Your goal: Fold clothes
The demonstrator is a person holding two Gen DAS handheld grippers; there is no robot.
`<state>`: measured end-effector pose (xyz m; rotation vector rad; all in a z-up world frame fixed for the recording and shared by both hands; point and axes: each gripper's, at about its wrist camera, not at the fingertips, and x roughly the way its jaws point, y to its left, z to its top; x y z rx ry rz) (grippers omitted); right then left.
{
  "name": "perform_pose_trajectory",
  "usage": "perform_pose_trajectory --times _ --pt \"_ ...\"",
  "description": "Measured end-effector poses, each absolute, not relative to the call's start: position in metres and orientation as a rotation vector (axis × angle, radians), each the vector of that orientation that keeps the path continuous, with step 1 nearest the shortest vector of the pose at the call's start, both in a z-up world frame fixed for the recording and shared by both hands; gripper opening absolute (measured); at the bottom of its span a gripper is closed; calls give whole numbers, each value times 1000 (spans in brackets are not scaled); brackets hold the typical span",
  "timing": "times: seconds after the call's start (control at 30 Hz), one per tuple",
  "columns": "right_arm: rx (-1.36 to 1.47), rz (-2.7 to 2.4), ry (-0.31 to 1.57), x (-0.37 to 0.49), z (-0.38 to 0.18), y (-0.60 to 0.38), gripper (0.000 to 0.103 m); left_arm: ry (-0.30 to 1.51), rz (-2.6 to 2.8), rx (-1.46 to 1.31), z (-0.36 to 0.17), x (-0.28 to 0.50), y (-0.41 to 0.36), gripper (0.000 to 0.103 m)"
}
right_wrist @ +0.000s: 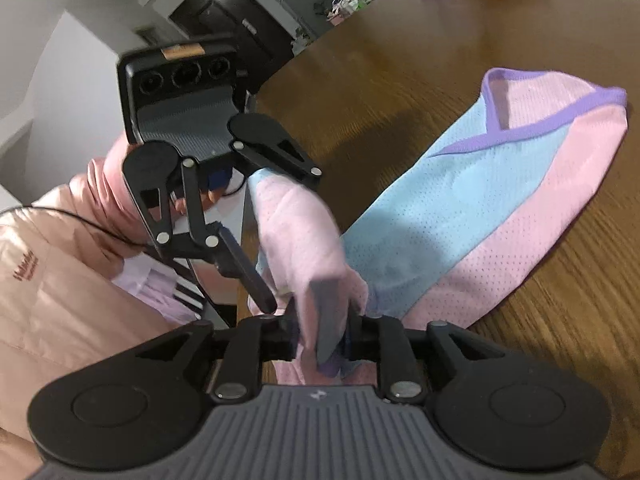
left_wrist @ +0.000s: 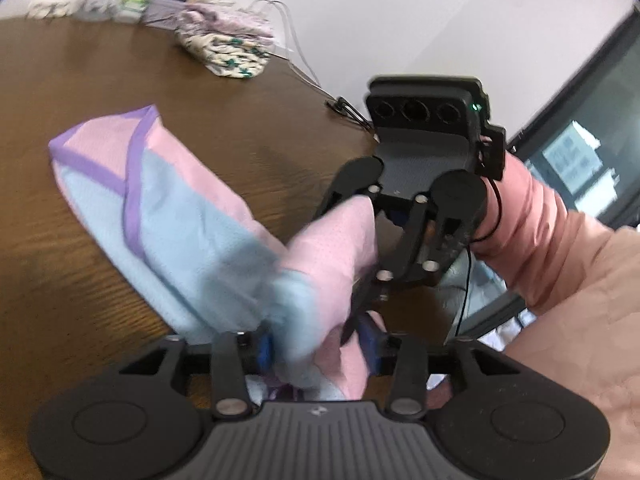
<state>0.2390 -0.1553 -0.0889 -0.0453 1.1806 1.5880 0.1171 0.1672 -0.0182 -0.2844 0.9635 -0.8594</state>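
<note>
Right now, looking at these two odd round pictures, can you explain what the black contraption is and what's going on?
This is not a robot. A person in a pink sleeve holds a black claw in each hand. Each claw carries a wide-angle camera looking along its two fingers, which is why the pictures look round and bent. One picture comes from the left claw and the other from the right claw, and each also shows the other claw opposite. On the brown wooden table lies a pink and blue mesh shirt with purple trim. Its near end is lifted between both claws. The right claw seems pinched on it, while the left stands wider, with the cloth loose between its fingers. A patterned cloth pile sits near the table's far edge.
</note>
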Motion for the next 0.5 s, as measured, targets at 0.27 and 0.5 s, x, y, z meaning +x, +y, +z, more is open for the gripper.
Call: perform_pose_trajectory --times 0.27,0.5 --pt "73 1546 1168 244 -84 -173 32 937 -839 -303 -20 124 168 60" --pt "193 1449 1174 244 -93 -180 32 922 -781 -287 -18 129 164 47"
